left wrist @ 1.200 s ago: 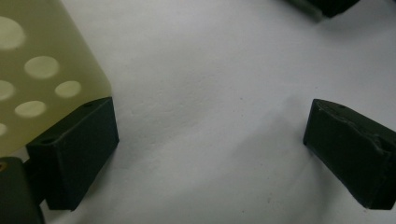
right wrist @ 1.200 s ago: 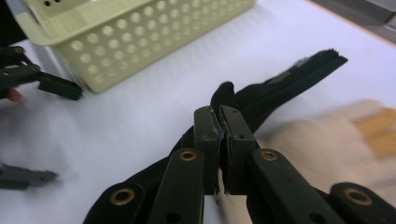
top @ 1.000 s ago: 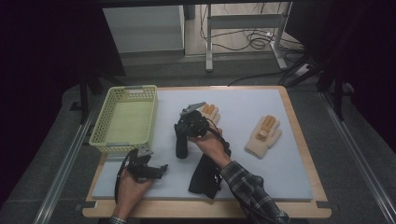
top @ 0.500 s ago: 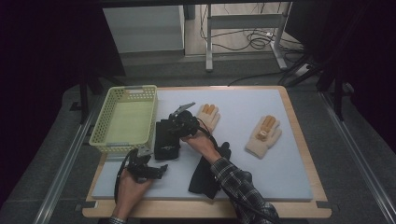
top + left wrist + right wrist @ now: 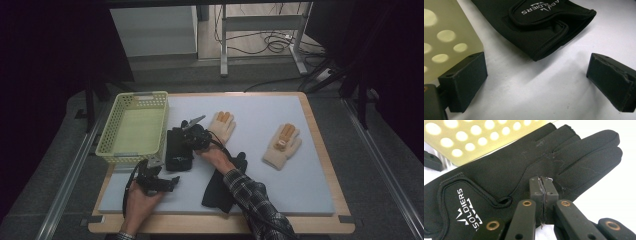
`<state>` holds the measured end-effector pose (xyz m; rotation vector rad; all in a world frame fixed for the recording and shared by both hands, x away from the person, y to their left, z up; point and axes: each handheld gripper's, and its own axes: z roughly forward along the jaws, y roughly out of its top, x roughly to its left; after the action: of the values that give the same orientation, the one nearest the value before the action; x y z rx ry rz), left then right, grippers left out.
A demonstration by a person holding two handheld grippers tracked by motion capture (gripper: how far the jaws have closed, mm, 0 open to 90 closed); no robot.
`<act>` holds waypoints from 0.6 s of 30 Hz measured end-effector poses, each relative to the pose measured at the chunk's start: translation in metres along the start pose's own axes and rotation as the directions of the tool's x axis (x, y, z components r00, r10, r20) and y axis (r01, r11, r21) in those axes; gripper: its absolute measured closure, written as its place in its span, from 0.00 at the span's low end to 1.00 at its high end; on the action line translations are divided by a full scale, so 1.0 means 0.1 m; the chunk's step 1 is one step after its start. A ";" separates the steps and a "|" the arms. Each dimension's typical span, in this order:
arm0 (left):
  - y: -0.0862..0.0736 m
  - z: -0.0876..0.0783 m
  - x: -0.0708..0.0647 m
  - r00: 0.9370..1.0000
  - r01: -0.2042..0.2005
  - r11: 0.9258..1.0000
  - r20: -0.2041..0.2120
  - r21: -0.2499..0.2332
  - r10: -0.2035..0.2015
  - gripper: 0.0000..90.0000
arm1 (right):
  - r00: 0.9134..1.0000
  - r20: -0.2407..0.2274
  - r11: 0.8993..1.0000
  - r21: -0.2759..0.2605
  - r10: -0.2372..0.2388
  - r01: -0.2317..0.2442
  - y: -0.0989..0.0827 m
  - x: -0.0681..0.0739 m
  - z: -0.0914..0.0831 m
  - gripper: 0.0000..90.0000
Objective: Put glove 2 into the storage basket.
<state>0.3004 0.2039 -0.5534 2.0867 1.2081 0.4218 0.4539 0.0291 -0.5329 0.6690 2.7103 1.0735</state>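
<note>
Right gripper view shows the right gripper (image 5: 543, 192) with its fingers pressed together, having just closed; whether they pinch fabric I cannot tell. Their tips rest on the black glove (image 5: 506, 177), which lies flat, palm side down, white lettering on its cuff. On the surface (image 5: 300, 185) the glove sits just beside the basket (image 5: 134, 131). Nearby the left gripper (image 5: 536, 82) has its fingers wide apart, holding nothing, close to the cuff.

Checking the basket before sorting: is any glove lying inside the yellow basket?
No, the yellow basket holds nothing in the high view; the black glove lies on the mat beside it.
</note>
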 end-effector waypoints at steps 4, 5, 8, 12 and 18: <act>0.00 0.00 0.00 1.000 0.000 1.000 -0.001 0.001 0.000 0.04 | 0.999 0.028 1.000 0.010 -0.015 0.014 0.02 0.04 -0.01 0.99; 0.00 0.00 0.00 1.000 0.000 1.000 0.000 0.001 0.000 0.04 | 1.000 0.028 1.000 0.010 -0.013 0.013 0.02 0.04 -0.02 0.99; 0.00 0.00 0.00 1.000 0.000 1.000 0.000 0.001 0.000 0.04 | 1.000 0.017 1.000 -0.004 0.002 -0.002 0.02 0.04 -0.04 0.96; 0.00 0.00 0.00 1.000 0.000 1.000 0.000 0.001 0.000 0.04 | 1.000 -0.018 1.000 -0.019 0.001 -0.001 0.03 0.08 -0.02 0.57; 0.00 0.00 0.00 1.000 0.000 1.000 0.000 0.001 0.000 0.04 | 0.999 -0.020 0.999 -0.018 -0.039 0.039 0.03 0.09 0.06 0.43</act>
<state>0.3005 0.2040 -0.5533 2.0876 1.2087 0.4205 0.4486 0.0383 -0.5349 0.6032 2.7163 1.0993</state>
